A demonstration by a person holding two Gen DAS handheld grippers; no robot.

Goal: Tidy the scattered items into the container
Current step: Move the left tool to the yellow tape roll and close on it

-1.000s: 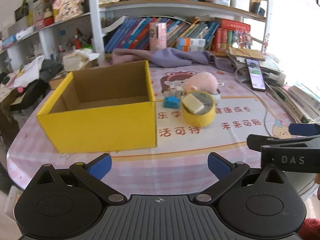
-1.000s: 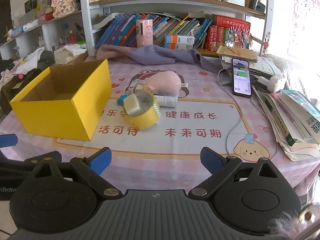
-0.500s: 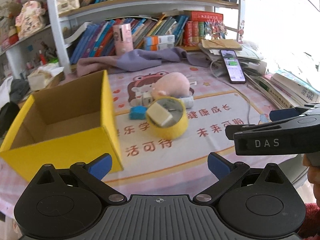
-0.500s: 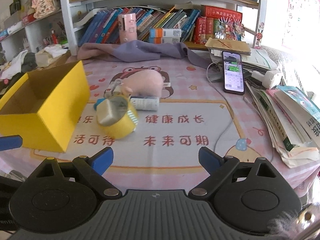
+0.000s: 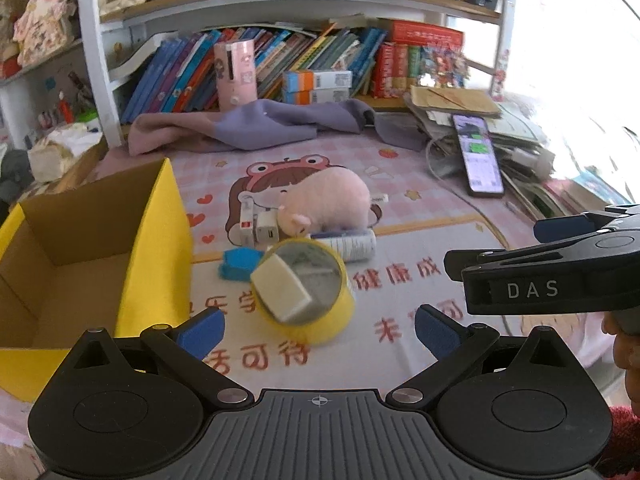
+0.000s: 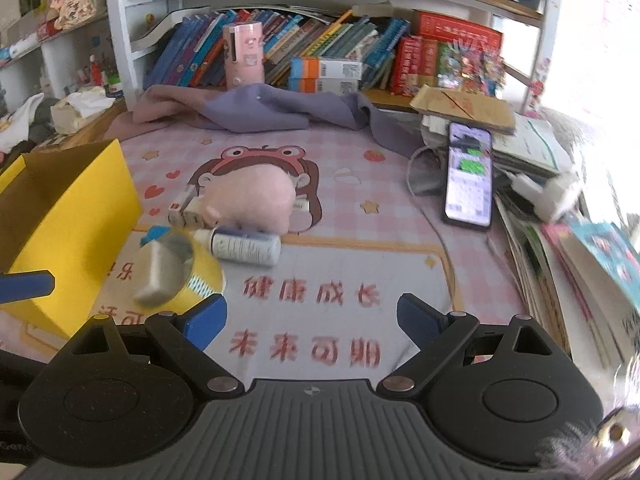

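An open yellow cardboard box [image 5: 152, 248] [image 6: 76, 216] stands at the left of the table. Right of it lie a yellow tape roll [image 5: 316, 312] [image 6: 200, 280] with a beige block [image 5: 280, 288] leaning in it, a blue piece [image 5: 238, 264], a white bottle [image 5: 352, 242] [image 6: 244, 246], a pink plush pig [image 5: 328, 200] [image 6: 252, 196] and small white boxes [image 5: 258, 228]. My left gripper [image 5: 318, 330] is open, just short of the tape roll. My right gripper [image 6: 312, 320] is open and empty, near the bottle; it also shows in the left wrist view [image 5: 560, 276].
A phone [image 6: 468, 178] and its cable lie at the right, beside stacked books and papers [image 6: 560, 240]. A purple cloth [image 5: 256, 126] lies at the back below bookshelves [image 5: 280, 60]. A pink printed mat [image 6: 340, 280] covers the table.
Both grippers have moved forward and to the right over the table. The tape roll and the pile now sit closer and more central; the box has slid to the left of both views.
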